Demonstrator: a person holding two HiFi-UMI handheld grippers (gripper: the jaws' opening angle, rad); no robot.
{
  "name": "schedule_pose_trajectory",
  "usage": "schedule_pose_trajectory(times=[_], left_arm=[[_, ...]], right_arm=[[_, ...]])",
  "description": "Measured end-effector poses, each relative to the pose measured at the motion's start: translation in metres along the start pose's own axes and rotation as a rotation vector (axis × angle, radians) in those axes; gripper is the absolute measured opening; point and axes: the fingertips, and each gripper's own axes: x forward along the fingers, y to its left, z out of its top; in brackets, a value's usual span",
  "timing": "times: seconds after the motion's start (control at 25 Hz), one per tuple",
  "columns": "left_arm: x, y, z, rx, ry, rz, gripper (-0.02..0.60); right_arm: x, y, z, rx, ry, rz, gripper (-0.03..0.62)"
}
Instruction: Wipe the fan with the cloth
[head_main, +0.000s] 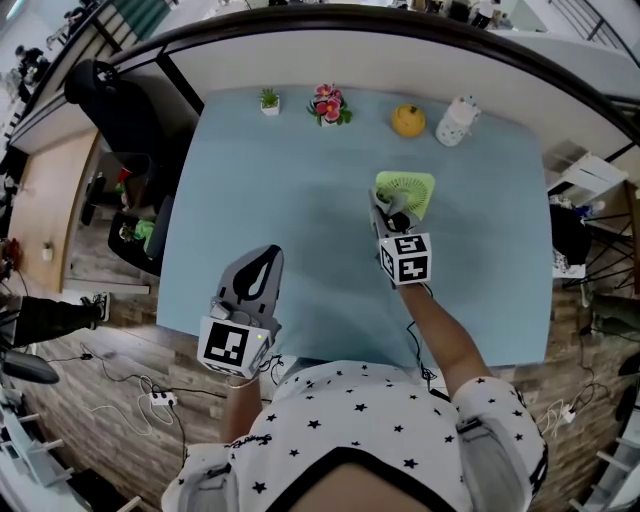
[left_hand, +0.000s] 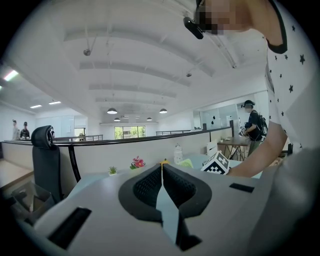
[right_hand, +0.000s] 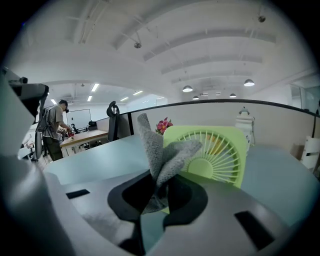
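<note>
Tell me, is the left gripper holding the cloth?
No, the left gripper is shut on nothing; the cloth is clamped in the right gripper.

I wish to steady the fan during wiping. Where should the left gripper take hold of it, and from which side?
Probably the top edge of the fan, from above: its square frame stands upright and thin, so the fingers could straddle it. The cloth in the right gripper is at the front grille.
</note>
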Motion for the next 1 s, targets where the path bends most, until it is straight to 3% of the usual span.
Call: schedule_pose_trajectory(times=[0.4, 1.0], left_arm=[[-0.002, 0.0, -0.003, -0.004, 0.008, -0.01, 0.031], [0.012, -0.022, 0.002, 0.004, -0.004, -0.072, 0.031]], right_arm=[[-0.002, -0.017, -0.013, 0.01, 0.033, -0.047, 0.04], [-0.046, -0.105, -0.039, 0.137, 0.046, -0.246, 0.04]])
